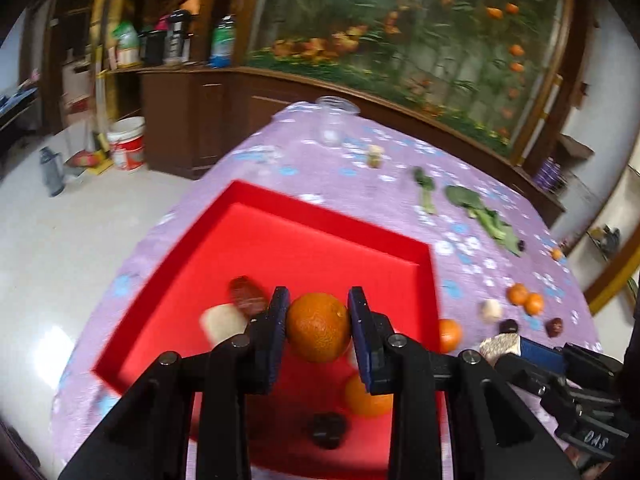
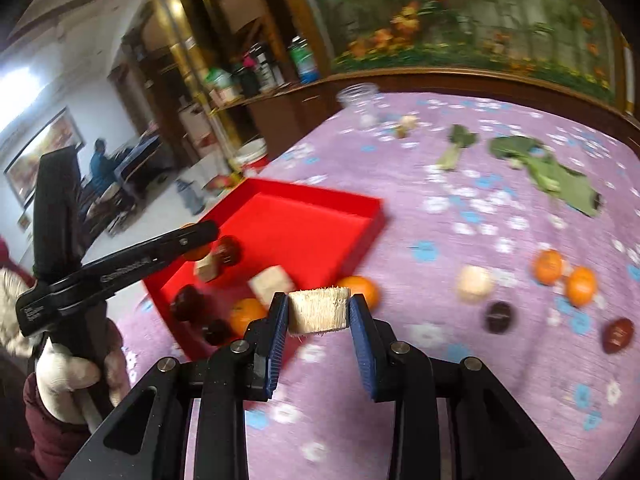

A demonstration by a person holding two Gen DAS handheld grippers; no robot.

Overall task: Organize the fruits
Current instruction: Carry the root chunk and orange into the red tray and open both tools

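Holding a mandarin (image 1: pixel 318 327), left gripper (image 1: pixel 319 326) hangs over red tray (image 1: pixel 280 204); right gripper (image 2: pixel 319 312) clamps a pale fibrous chunk (image 2: pixel 318 310), tray ahead-left.

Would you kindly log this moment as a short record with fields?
left gripper: shut on a round orange fruit, above the red square tray
right gripper: shut on a pale fibrous cut chunk, over the purple flowered tablecloth
in tray: oranges, dark fruits, pale chunks
on cloth: oranges, dark fruits, green leaves
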